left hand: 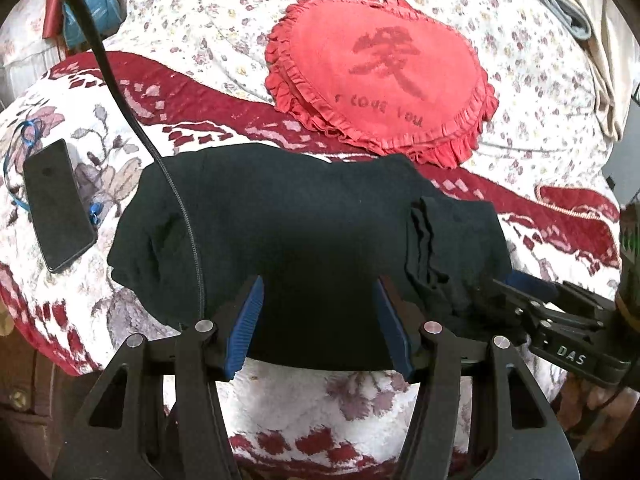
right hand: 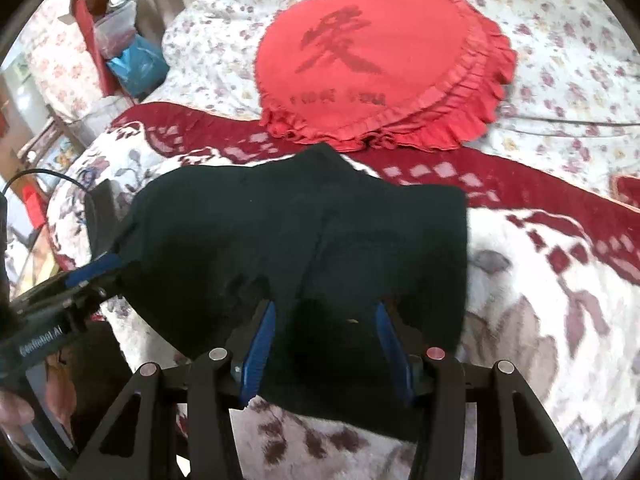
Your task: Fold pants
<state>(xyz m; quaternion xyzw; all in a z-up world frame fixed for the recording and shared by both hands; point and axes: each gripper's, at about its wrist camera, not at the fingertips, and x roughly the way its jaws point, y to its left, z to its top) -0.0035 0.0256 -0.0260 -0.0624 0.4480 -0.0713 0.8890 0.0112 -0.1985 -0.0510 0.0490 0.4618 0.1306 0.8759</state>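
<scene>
Black pants [left hand: 280, 224], folded compact, lie at the near edge of the blanket [left hand: 360, 400]. Left gripper [left hand: 318, 320] and right gripper [right hand: 324, 336] each hold spread fingers astride the near hem. Phone [left hand: 58, 204] lies left; red pillow [left hand: 380, 76] beyond.

A bed is lying ahead of the tool, wearing a flowered sheet [left hand: 224, 20] under a red-and-white blanket [left hand: 132, 88]. Daylight is falling across a red heart cushion [left hand: 380, 76]; boxes and bags [right hand: 120, 44] are crowding the far left.
</scene>
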